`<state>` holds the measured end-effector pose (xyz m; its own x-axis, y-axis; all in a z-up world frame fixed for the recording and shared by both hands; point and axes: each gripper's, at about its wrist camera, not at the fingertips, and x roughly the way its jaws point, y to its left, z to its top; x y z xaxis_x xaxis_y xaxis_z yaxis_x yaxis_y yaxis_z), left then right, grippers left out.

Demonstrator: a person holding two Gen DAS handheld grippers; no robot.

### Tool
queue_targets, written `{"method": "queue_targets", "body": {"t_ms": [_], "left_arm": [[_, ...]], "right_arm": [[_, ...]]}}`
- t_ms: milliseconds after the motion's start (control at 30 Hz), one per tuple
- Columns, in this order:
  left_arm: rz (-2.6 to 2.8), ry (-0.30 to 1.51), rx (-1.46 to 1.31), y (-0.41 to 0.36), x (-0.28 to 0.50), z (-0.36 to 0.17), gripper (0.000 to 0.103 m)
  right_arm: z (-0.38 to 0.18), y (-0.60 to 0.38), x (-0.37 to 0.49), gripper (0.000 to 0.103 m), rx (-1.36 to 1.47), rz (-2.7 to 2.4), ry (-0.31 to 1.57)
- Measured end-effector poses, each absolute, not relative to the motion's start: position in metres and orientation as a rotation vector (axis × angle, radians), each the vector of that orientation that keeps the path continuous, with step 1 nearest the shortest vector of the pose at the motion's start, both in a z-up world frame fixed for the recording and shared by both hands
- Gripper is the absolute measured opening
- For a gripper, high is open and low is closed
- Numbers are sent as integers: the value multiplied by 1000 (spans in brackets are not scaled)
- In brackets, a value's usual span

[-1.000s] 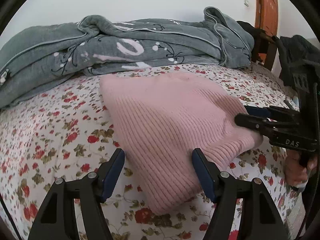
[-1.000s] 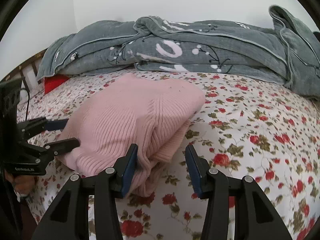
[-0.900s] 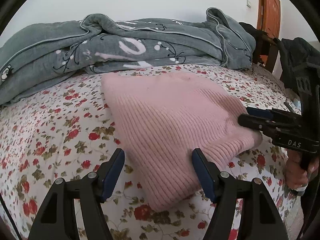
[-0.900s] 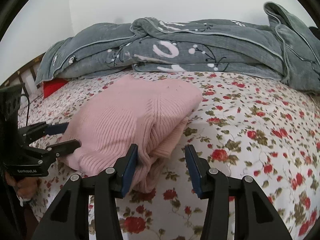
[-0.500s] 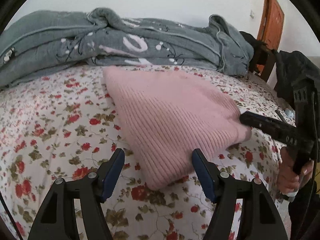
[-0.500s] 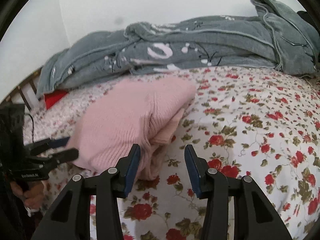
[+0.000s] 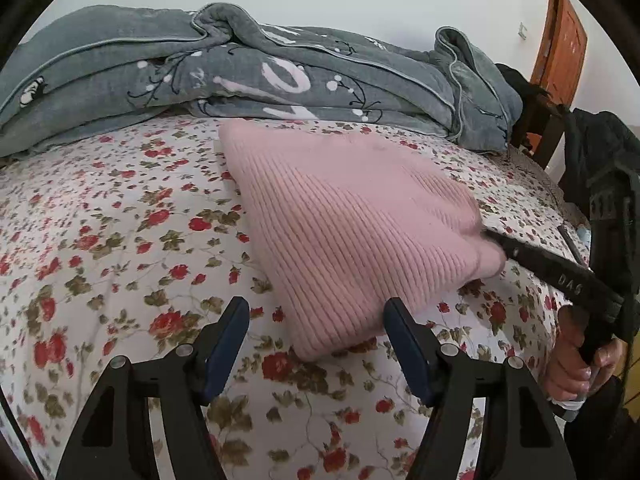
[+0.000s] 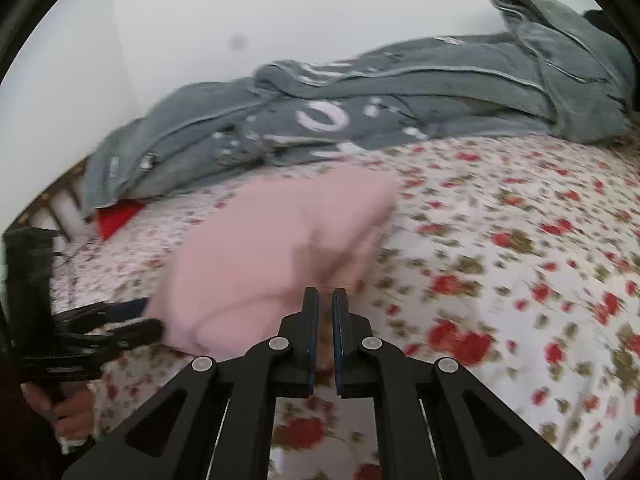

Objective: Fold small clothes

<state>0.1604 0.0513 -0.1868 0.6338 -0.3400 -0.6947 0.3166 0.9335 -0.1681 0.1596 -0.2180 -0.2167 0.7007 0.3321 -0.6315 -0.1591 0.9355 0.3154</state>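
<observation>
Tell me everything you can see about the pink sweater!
The pink sweater is a soft-looking ribbed knit, folded into a thick wedge with layers showing along its right edge. It lies on the flowery bedsheet, in front of the grey blanket. The right gripper is shut, its tip at the sweater's right edge; whether it pinches the knit is hard to tell. The left gripper is open, just short of the near corner, not touching.

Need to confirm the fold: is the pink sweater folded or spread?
Folded: the pink sweater lies as a compact bundle on the bed, stacked layers along its near edge.
</observation>
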Motion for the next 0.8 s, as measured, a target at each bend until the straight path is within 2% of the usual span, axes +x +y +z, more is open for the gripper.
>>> {"method": "queue_targets", "body": {"t_ms": [133,200,267,333,500,567,733,800], "left_arm": [[-360,798,-40,46,147,-176,67],[-349,791,-37,42,138,-168,67],[-339,782,-31,39,129,-159,67],[-328,773,-31,35,117,-148,67],[-275,753,-30,26,86,-119,68],[-234,742,-11,23,75,-108,69],[-167,693,10,21,42,-82,73],[-147,679,23,18,31,-74,74]], "right_arm": [[-214,-226,146,10,254,234,792],[-203,-234,132,17,283,236,772],[-187,-238,117,34,265,204,751],[-174,-239,105,41,225,160,742],[-140,-246,71,44,209,106,754],[-127,-248,57,53,198,77,743],[-103,-241,30,67,104,35,722],[-97,-239,19,78,91,23,708]]}}
